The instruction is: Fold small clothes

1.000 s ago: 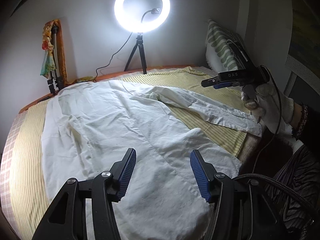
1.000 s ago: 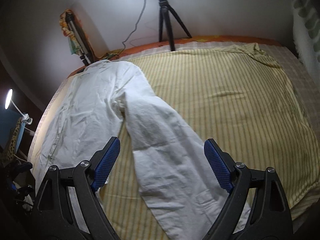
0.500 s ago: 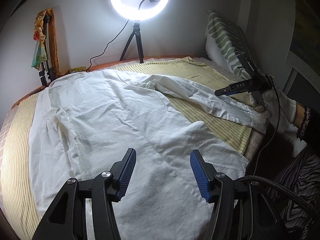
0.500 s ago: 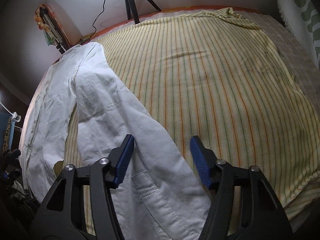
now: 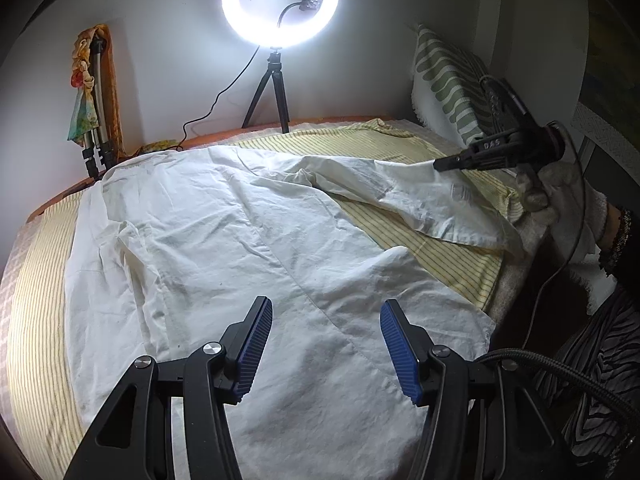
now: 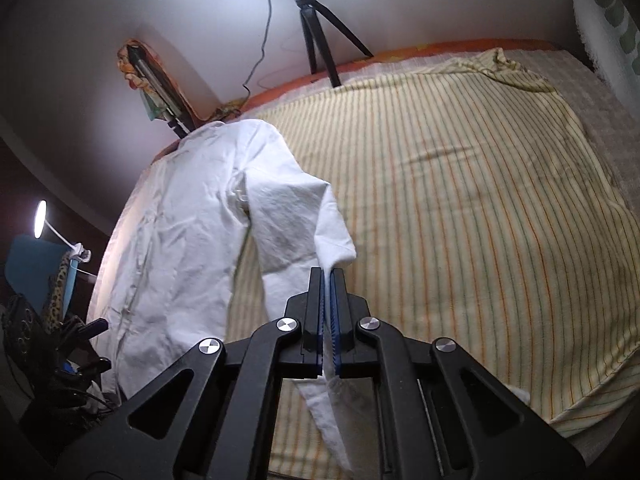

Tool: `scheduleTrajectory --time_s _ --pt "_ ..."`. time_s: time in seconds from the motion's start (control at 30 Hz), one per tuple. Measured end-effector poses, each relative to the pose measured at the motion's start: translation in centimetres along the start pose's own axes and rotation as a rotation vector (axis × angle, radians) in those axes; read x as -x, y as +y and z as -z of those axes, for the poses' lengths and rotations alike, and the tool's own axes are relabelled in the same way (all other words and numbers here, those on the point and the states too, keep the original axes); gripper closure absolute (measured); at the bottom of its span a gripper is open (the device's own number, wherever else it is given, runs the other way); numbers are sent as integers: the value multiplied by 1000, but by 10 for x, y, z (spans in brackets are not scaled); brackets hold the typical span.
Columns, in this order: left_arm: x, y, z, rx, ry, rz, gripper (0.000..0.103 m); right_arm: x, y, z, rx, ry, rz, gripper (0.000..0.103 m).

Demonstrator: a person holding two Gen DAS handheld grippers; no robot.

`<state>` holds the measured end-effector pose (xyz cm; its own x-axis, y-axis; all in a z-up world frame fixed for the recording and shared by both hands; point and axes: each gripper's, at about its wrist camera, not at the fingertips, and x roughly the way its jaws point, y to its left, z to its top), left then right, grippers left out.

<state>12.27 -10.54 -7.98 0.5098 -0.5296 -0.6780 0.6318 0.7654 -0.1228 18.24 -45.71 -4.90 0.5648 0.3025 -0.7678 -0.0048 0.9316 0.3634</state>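
A white shirt (image 5: pixel 240 248) lies spread on a bed with a yellow striped cover (image 6: pixel 460 200). My left gripper (image 5: pixel 326 344) hovers open over the shirt's lower body, nothing between its blue pads. One sleeve (image 5: pixel 420 200) stretches to the right, lifted off the cover at its end. My right gripper (image 6: pixel 327 280) is shut on that sleeve (image 6: pixel 296 224) near the cuff, and white cloth hangs out below the pads. In the left wrist view the right gripper (image 5: pixel 440 165) shows at the far right, held by a gloved hand (image 5: pixel 560 188).
A ring light on a tripod (image 5: pixel 280 12) stands at the head of the bed. A folded tripod with a cloth (image 5: pixel 94 100) leans in the left corner. A green patterned pillow (image 5: pixel 448 80) rests against the right wall. A desk lamp (image 6: pixel 40 220) glows beyond the bed's left edge.
My right gripper has closed from wide open onto the sleeve's end and raised it off the cover. The left gripper has stayed open over the shirt's body.
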Motion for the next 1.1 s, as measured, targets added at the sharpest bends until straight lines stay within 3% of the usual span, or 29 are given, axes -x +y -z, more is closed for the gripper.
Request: scheduleTrajectory --time_s 0.4,0.6,0.77,0.8,0.87,0.93,1.0,1.1 --pt "22 16 1 35 -45 -25 45 -10 118 5 139 21 -179 99" --pt "38 34 5 87 -74 -47 45 -46 176 31 268 143 -241 99" --pt "43 45 14 114 -63 -66 45 -84 190 55 303 279 -263 99" --pt "44 46 15 116 -59 -69 45 -87 192 57 313 294 -261 94" --pt "44 47 19 121 -52 -71 45 -88 192 59 322 305 -246 74" --pt "43 46 20 120 -46 -70 45 -78 191 56 318 273 -258 48" --pt "42 42 20 110 -43 -66 45 -62 184 50 301 232 -282 40" --pt "39 35 17 86 -39 -59 45 -37 165 41 252 166 -294 40"
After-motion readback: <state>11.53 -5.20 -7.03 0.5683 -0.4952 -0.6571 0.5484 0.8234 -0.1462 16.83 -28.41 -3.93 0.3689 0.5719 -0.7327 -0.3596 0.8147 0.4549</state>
